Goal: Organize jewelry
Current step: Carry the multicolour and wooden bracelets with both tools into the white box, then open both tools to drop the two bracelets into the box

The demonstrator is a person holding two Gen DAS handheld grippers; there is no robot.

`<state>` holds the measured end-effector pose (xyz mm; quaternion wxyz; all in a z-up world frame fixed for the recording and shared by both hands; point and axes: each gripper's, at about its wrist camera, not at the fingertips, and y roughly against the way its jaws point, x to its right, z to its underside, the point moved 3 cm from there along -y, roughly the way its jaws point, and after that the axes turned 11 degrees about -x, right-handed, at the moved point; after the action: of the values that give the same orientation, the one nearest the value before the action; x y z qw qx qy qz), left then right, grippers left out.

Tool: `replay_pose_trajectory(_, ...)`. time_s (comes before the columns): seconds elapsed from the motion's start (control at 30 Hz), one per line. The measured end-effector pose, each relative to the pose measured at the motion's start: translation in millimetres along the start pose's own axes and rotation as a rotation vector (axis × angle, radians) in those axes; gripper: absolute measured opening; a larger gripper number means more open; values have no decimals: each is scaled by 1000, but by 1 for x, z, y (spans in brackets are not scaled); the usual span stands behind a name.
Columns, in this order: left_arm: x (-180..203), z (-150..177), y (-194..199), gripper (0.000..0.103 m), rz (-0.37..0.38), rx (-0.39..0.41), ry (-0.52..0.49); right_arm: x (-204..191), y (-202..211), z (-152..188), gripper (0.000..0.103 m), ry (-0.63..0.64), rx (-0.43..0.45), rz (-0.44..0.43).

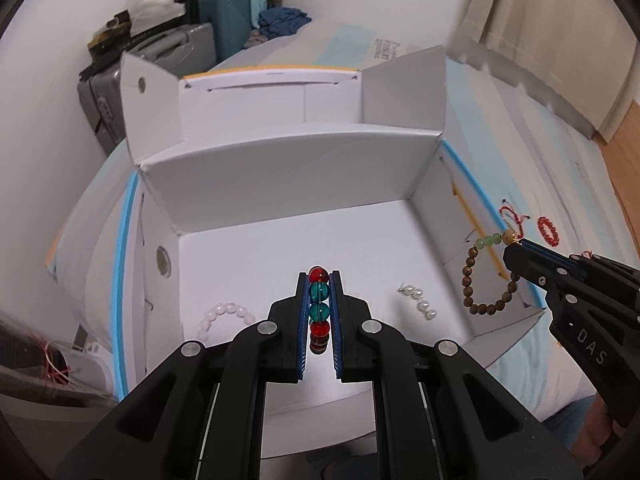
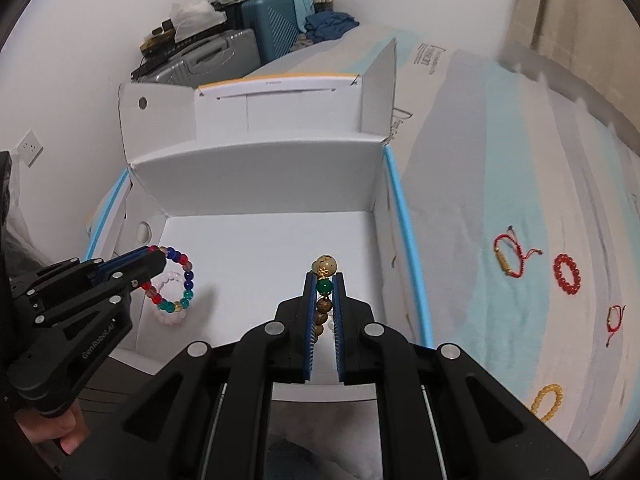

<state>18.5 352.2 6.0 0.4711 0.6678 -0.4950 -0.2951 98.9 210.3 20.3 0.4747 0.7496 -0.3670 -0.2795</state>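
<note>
Both grippers hold loads over the open white box [image 2: 256,200]: left gripper [image 1: 319,280] clamps a multicoloured bead bracelet [image 2: 176,280], right gripper [image 2: 324,276] a wooden bead bracelet [image 1: 486,276]. Pink bracelet [image 1: 230,314] and pearls [image 1: 418,300] already lie inside. Farther right, five pieces remain on the bed [image 2: 480,160].

Far beyond the left claw [image 1: 319,276], against the white wall, a teal suitcase [image 1: 230,12] is seen upright, with a grey suitcase [image 1: 160,56] just to its left. A white bag [image 1: 148,2] is piled on the grey one, and dark items are heaped on the teal one. Crumpled blue clothes [image 1: 282,20] are seen just right of the teal case. A beige curtain [image 1: 540,20] hangs far up and right. Right of the right claw [image 2: 324,274] a pale striped bed cover [image 2: 500,160] is spread; far to its left a wall socket [image 2: 30,147] is set.
</note>
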Motion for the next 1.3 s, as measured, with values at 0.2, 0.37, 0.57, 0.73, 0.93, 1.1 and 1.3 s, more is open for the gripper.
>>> replay_pose_trajectory(0.2, -10, 2, -11, 9, -5, -24, 15, -7, -16, 2, 7, 7, -26, -6)
replay_pose_trajectory(0.37, -14, 4, -21, 9, -6, -42, 19, -11, -28, -1, 7, 12, -43, -5)
replay_pose_trajectory(0.57, -20, 9, -34, 9, -15, -66, 21, -12, -44, 0, 7, 11, -72, -4)
replay_pose_trajectory(0.73, -26, 11, -40, 9, -26, -79, 31, -16, -52, 0, 8, 20, -89, -5)
replay_pose_trajectory(0.93, -30, 11, -40, 11, -54, -79, 39, -21, -55, 0, 24, 32, -96, 3)
replay_pose_trajectory(1.1, -30, 12, -31, 43, -84, -56, 40, -18, -47, 1, 47, 28, -72, 5)
replay_pose_trajectory(1.3, -16, 14, -18, 69, -102, -27, 18, 5, -29, 0, 64, -10, -41, 24)
